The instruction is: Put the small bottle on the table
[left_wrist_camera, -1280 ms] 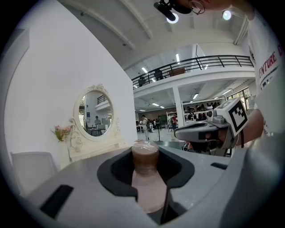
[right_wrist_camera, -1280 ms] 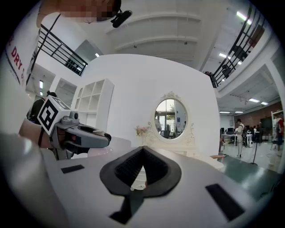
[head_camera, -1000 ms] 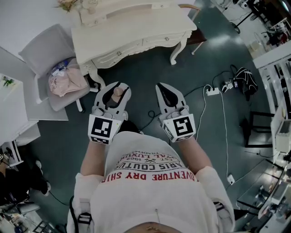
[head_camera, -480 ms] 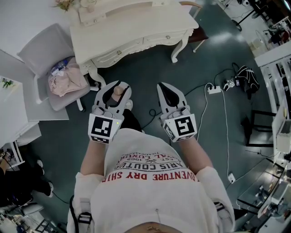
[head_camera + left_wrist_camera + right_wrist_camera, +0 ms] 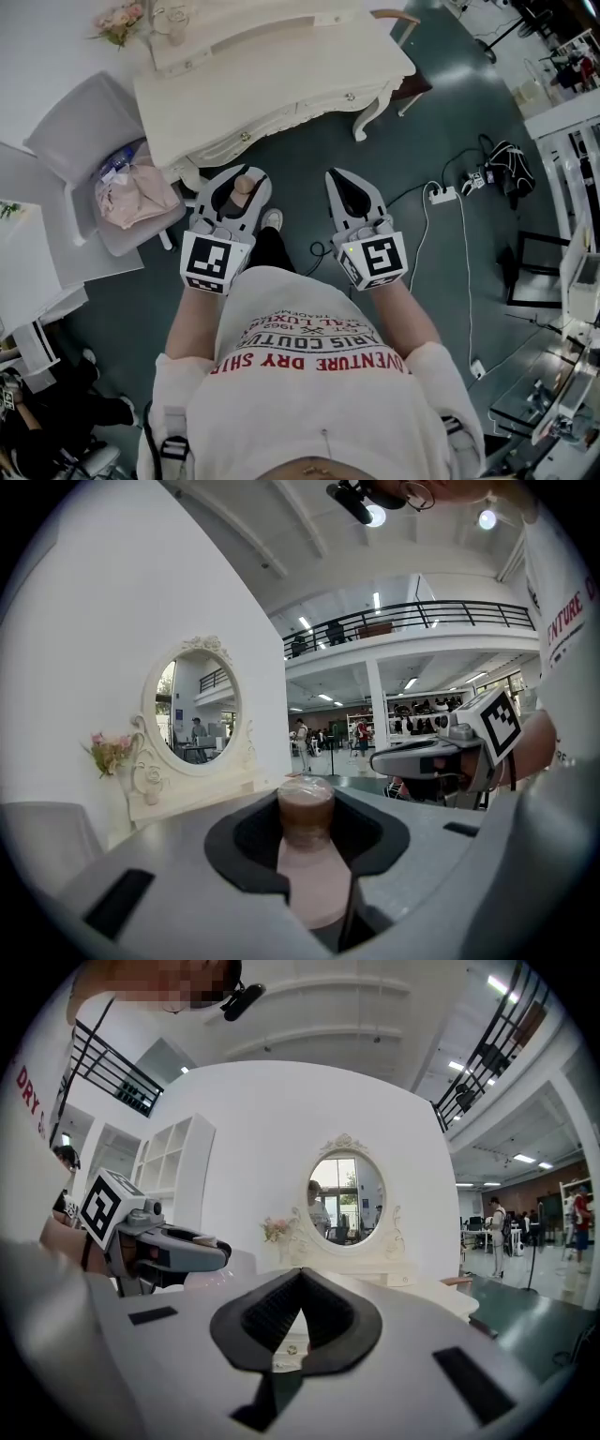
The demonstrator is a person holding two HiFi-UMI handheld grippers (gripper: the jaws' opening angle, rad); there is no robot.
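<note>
The left gripper (image 5: pixel 234 175) has its fingers clamped on a small pink bottle with a brown cap (image 5: pixel 243 187). It is up in the air, in front of the cream white tabletop (image 5: pixel 281 75). The right gripper (image 5: pixel 345 180) is beside it, with its fingers together and nothing in them.

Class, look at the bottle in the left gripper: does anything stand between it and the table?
Nothing visible does. The left gripper holds the bottle short of the table, with only open floor between them; the chair stands off to the left.
</note>
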